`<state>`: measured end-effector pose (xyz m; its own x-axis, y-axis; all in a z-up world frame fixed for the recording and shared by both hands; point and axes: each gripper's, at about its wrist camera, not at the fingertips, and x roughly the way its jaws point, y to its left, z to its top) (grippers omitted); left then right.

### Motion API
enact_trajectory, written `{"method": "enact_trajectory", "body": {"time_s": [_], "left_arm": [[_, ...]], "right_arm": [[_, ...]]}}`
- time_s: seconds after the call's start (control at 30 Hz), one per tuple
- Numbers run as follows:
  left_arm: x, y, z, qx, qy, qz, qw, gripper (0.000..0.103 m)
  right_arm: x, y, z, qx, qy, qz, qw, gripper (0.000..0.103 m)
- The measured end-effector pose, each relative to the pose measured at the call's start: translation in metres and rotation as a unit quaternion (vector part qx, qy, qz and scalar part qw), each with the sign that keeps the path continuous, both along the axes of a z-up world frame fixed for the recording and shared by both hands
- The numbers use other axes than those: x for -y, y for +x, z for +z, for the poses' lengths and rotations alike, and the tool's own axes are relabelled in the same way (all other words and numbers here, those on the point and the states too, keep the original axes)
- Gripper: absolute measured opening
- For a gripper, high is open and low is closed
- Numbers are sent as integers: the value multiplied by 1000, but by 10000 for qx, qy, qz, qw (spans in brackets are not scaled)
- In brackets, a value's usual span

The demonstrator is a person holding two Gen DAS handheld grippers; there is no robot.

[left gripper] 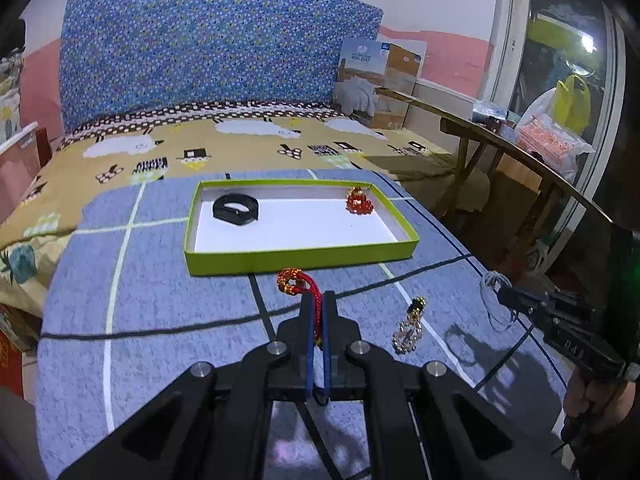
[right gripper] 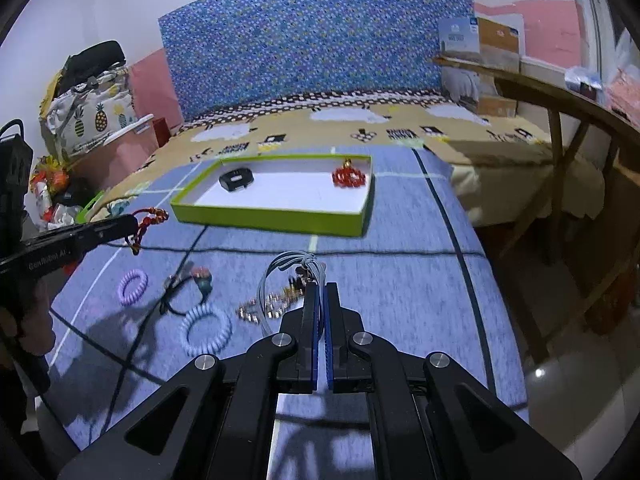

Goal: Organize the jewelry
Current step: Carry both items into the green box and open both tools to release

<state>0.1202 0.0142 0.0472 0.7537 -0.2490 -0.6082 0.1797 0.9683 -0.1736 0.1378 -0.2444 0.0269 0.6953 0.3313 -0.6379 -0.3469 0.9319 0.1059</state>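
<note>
Cord between left gripper pads

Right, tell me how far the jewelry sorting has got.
Done: a black band and a red bead piece lie in the green tray. In hand: the left gripper is shut on a red cord bracelet, the right gripper on a grey wire necklace. Left on the blanket: two coil rings, a gold chain and a dark cord pendant.
</note>
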Motion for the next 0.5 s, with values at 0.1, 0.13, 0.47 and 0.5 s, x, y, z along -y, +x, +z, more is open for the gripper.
{"method": "enact_trajectory", "body": {"time_s": [0.1,0.13,0.47,0.5], "left_arm": [[-2,6,4,74,86,13,9999,3],[-3,8,5,95,111,25,9999,3],[-13,45,12,237,386,123,9989,3],[-15,50,12,253,415,139,9987,3]], "right_arm": [[-6,10,5,47,7,80,10000,1],[-8,13,6,63,0,99,9999,2],[-25,61,19,156,-7,215,9996,2],[-26,67,20,158,-6,212,9997,2]]}}
